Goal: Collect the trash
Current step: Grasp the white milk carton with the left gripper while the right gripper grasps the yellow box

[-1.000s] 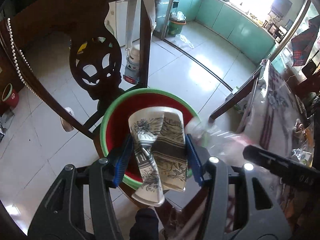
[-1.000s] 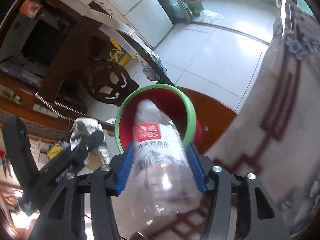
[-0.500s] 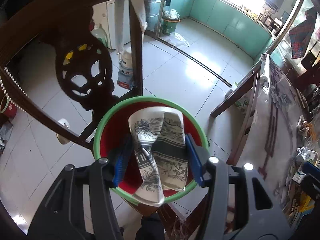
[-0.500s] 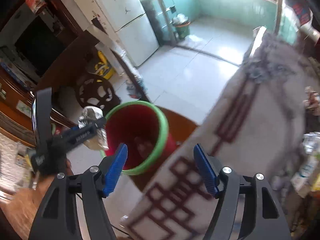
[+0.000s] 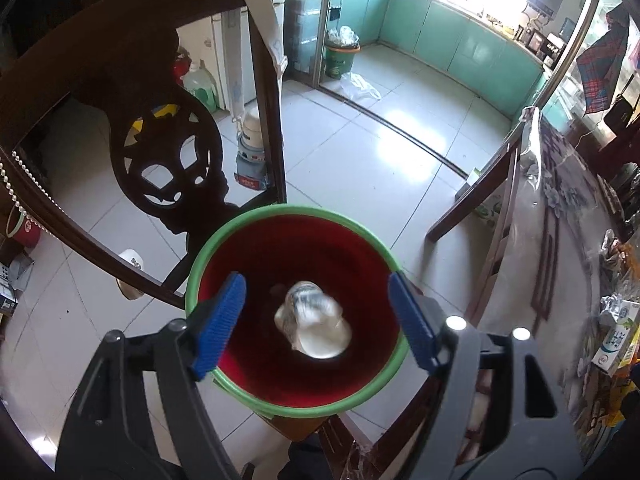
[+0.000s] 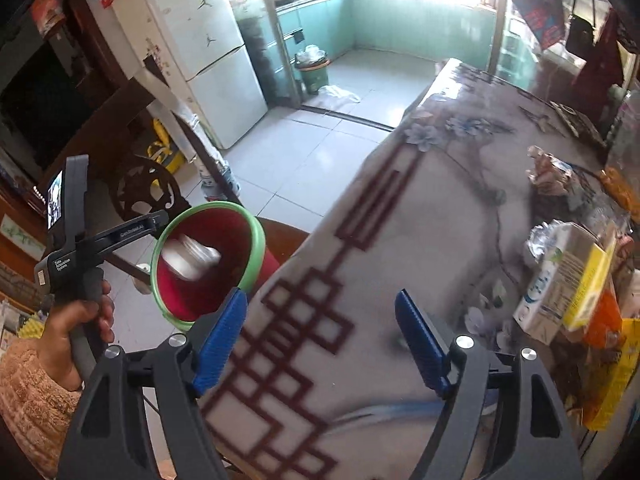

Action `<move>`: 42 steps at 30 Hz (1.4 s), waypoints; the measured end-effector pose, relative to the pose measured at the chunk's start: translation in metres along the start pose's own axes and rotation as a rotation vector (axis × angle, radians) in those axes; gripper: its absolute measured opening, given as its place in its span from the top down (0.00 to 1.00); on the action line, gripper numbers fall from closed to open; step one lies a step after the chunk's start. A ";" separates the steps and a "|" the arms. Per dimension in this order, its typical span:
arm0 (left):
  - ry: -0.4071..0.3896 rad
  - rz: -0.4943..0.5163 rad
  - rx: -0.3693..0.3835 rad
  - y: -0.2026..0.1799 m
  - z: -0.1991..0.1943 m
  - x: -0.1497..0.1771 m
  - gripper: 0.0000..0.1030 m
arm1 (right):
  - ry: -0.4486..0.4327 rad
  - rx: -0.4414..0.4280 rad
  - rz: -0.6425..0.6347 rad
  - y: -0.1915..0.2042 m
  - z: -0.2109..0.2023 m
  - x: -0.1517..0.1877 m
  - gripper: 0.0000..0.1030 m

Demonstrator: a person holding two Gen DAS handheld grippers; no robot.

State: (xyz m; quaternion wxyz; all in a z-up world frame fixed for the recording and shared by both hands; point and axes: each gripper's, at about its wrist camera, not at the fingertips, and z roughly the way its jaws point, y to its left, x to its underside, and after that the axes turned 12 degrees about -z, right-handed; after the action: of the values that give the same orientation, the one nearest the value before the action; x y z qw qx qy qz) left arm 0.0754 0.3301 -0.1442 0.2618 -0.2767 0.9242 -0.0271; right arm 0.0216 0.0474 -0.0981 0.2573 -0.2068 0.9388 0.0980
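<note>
Right now both my tongs are released. My left gripper [image 5: 316, 316] hangs over the red bin with the green rim [image 5: 192, 280], its blue pads [image 5: 218, 320] spread wide to either side of the opening and holding nothing. Between them, down inside the bin, a pale paper cup [image 5: 314, 326] shows as a blur against the red wall. From the right wrist camera I see the same cup [image 6: 188, 260] smeared white inside the bin [image 6: 256, 248], which stands on a wooden chair seat [image 6: 286, 240] just beside the table edge.

My right gripper [image 6: 320, 340] is over the table [image 6: 400, 240], jaws apart and empty, above a cloth printed with dark red squares. To its left my left hand [image 6: 78, 320] grips the handle of the other tong. Off to the right on the table lies a heap of packaging, with a white and yellow carton [image 6: 560, 280] nearest.

Beyond the bin stands the carved dark chair back [image 5: 168, 168], then pale floor tiles. Farther off, a green bucket [image 5: 339, 60] sits by the teal kitchen cabinets [image 5: 460, 36], and a white fridge [image 6: 208, 52] stands to the left.
</note>
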 end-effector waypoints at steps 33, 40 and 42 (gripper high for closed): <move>0.046 0.306 0.309 -0.237 -0.108 0.153 0.30 | 0.045 0.130 0.596 -0.289 -0.009 0.082 0.22; 0.056 0.313 0.290 -0.255 -0.108 0.169 0.29 | 0.130 0.148 0.464 -0.289 0.019 0.072 0.34; 0.066 0.317 0.285 -0.260 -0.106 0.170 0.29 | 0.117 0.128 0.431 -0.287 0.016 0.070 0.57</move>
State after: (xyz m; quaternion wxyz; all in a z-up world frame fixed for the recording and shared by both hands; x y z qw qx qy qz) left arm 0.0315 0.0106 -0.0819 0.2686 -0.0870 0.9511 -0.1249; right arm 0.1001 -0.2285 -0.1708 0.1883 0.0098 0.9789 0.0790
